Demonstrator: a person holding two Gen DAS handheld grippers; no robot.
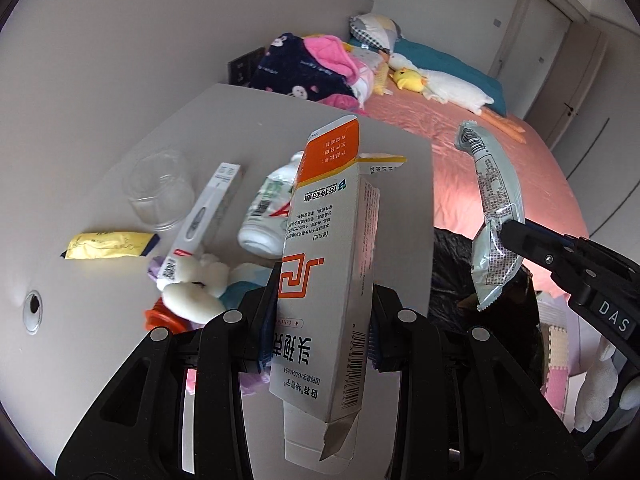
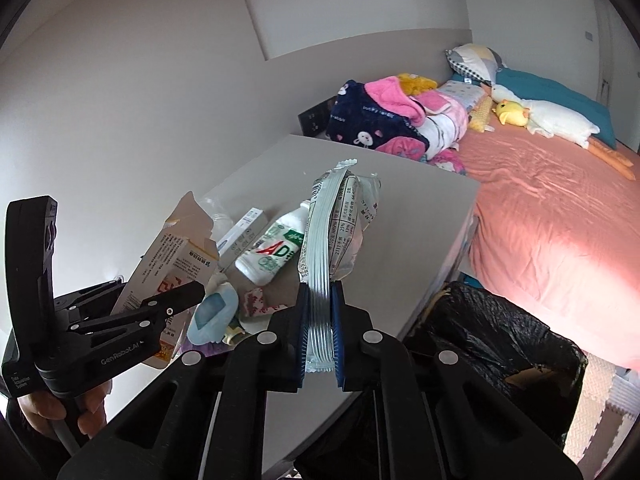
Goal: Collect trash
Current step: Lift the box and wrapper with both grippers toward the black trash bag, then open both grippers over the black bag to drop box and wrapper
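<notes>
Both my jaws are pressed on trash: my left gripper (image 1: 324,320) pinches a white and orange medicine box (image 1: 332,256), its top flap open, and my right gripper (image 2: 319,334) pinches a silver snack wrapper (image 2: 326,248) by its lower end. I hold both above the grey table (image 1: 120,128). On it lie a white drink bottle (image 1: 266,212), a yellow packet (image 1: 110,245), a clear plastic cup (image 1: 160,190) and a long thin box (image 1: 204,216). Beside the table edge stands a bin with a black bag (image 2: 500,328).
</notes>
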